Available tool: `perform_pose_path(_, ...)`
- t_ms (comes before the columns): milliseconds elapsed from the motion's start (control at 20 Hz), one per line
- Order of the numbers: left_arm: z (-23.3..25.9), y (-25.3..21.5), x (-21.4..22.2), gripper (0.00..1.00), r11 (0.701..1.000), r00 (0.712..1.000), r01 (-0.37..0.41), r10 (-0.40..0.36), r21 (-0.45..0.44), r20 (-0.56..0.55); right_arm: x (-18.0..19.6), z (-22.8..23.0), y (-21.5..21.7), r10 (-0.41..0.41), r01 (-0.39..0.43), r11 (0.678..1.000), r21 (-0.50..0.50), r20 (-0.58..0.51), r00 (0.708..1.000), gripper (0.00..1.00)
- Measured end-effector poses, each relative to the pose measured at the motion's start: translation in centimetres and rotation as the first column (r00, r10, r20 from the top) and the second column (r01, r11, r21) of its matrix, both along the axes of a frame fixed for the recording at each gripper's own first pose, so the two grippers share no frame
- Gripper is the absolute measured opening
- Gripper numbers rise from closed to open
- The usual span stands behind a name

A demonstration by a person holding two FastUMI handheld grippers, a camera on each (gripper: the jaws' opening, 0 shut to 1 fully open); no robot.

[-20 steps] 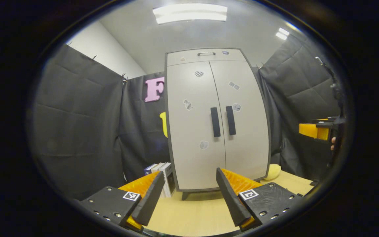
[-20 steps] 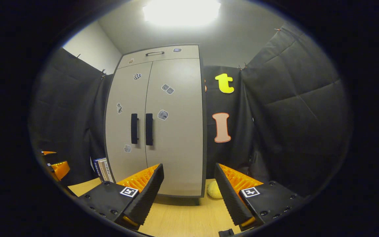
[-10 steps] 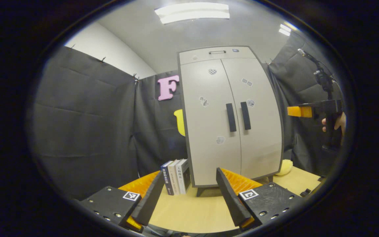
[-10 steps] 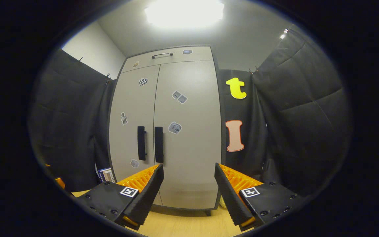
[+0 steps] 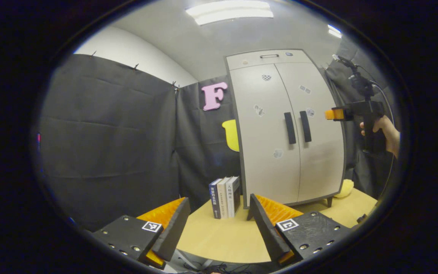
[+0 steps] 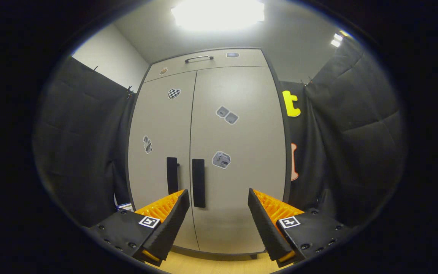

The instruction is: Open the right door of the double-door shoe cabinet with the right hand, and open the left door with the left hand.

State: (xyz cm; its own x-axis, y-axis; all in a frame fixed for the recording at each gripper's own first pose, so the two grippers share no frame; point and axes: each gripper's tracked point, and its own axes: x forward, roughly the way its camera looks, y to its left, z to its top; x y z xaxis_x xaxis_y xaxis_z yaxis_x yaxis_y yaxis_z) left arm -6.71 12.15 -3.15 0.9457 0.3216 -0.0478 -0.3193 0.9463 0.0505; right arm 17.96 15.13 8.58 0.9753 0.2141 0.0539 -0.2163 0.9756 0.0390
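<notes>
The right gripper (image 6: 217, 213) has closed in on the pale grey double-door shoe cabinet (image 6: 238, 152), fingers spread wide and empty, just short of the right door's black bar handle (image 6: 198, 182). The left gripper (image 5: 217, 222), equally open, has swung aside. Both doors are shut. The cabinet stands on a light wooden tabletop (image 5: 222, 239) beside upright books (image 5: 224, 196), black cloth all round.

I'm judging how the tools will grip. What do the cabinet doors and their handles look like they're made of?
The cabinet doors look like matte beige laminated board or painted panel: flat, even, only a soft glare, with stickers stuck flat on them. The door handles look like matte black plastic or coated metal bars; the look doesn't settle which.
</notes>
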Motion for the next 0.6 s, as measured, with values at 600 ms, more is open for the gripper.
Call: perform_pose_path(600,-2.1,4.6,-3.0,0.94,0.992,0.991,-0.125,0.125,-0.003,-0.057,8.2,-0.8,5.6,0.028,-0.029,0.999,-0.035,-0.028,0.999,0.98)
